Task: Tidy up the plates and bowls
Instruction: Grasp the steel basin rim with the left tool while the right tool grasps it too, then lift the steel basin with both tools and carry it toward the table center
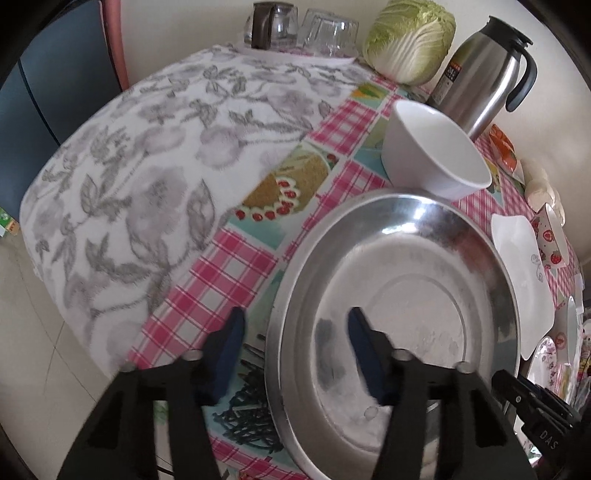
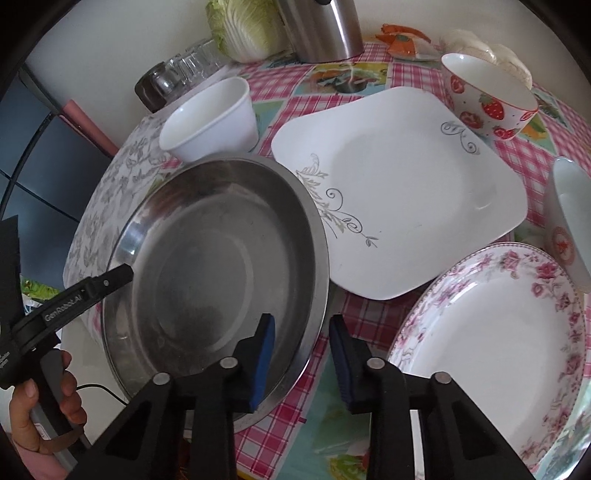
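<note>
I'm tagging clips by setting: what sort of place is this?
Most likely a home dining or kitchen table: a checked tablecloth carries mixed plates and bowls, with a napa cabbage, a steel thermos jug and upturned glasses against the wall.

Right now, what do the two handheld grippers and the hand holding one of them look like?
Both grippers are matte black plastic with angular triangular cutouts, round silver pivot pins and dark blue pads on the fingers. The left gripper carries white lettering along its side, reading roughly "GenRobot.AI", with a thin black cable trailing beneath it. The person's hand wraps a grey handle; no sleeve is clearly visible. The right gripper looks the same.
</note>
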